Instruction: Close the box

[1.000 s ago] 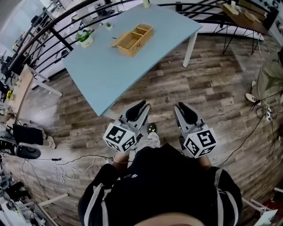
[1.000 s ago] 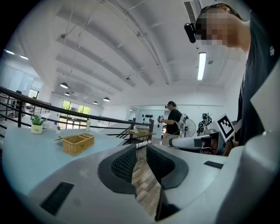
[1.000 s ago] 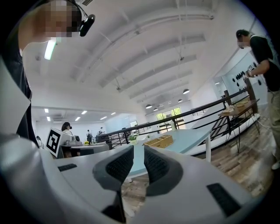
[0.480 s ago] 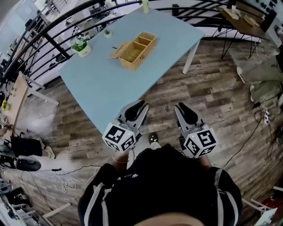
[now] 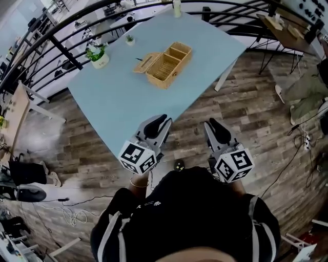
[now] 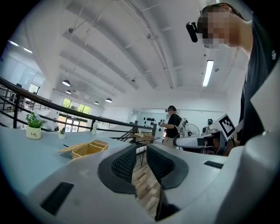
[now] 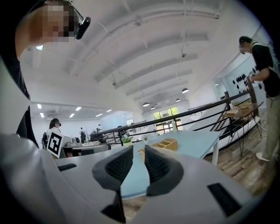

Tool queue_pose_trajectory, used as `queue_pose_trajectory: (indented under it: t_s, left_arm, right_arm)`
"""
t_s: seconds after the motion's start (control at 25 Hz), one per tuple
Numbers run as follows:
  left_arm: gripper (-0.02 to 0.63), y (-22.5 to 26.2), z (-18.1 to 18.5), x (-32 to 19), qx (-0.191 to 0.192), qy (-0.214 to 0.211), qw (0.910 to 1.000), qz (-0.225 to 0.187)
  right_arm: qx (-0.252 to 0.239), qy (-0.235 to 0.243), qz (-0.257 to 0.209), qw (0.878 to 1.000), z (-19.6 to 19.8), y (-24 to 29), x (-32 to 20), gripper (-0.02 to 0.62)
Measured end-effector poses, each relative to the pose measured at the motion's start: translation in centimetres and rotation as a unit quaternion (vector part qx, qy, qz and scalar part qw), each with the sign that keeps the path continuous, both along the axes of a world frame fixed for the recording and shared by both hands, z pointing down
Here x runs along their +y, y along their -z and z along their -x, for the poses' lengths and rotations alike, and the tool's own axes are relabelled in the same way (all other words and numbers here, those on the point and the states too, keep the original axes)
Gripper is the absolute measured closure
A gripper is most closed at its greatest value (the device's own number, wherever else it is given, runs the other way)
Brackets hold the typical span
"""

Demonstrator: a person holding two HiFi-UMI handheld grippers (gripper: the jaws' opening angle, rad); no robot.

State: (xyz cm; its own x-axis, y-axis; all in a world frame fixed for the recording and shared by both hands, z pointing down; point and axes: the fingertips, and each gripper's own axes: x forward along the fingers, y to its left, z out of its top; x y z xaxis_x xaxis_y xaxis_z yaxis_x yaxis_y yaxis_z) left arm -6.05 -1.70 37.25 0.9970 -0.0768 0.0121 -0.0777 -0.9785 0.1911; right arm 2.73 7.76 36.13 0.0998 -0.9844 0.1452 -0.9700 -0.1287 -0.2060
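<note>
A wicker box (image 5: 166, 64) with two compartments stands on the light blue table (image 5: 118, 102), its lid (image 5: 145, 60) swung open to the left. Both grippers are held low in front of my body, well short of the box. The left gripper (image 5: 164, 119) hangs over the table's near corner, its jaws a little apart with nothing between them. The right gripper (image 5: 210, 123) is over the wooden floor, its jaws also slightly apart and empty. The box (image 6: 89, 148) shows far off past the left gripper (image 6: 141, 151) and again, as the box (image 7: 164, 144), beyond the right gripper (image 7: 139, 153).
A potted plant (image 5: 98, 53), a smaller plant (image 5: 129, 39) and a bottle (image 5: 177, 7) stand at the table's far side. A black railing (image 5: 61, 48) runs behind it. A wooden table (image 5: 282, 23) is at the far right. Another person (image 6: 173, 127) stands in the distance.
The table and box have drawn nearer and shifted right in the head view. The left gripper now overlaps the table's near corner. Both grippers keep the same pose.
</note>
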Motion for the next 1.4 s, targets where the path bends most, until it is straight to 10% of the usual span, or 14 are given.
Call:
queue_pose_trajectory:
  t_s: [0.68,1.4]
  left_arm:
    - [0.554,-1.8,1.9,-6.5,-0.001,0.116,0.9924,0.043]
    - [0.554,-1.5,-5.7,-15.8,-0.031,0.230,0.9711,0.056]
  right_arm:
    - [0.000,0.101,0.012,0.995,-1.3,-0.7,-8.7,0.512]
    - [-0.022,0.215,0.011,0.976,-10.8,-0.6,-20.9,0.512]
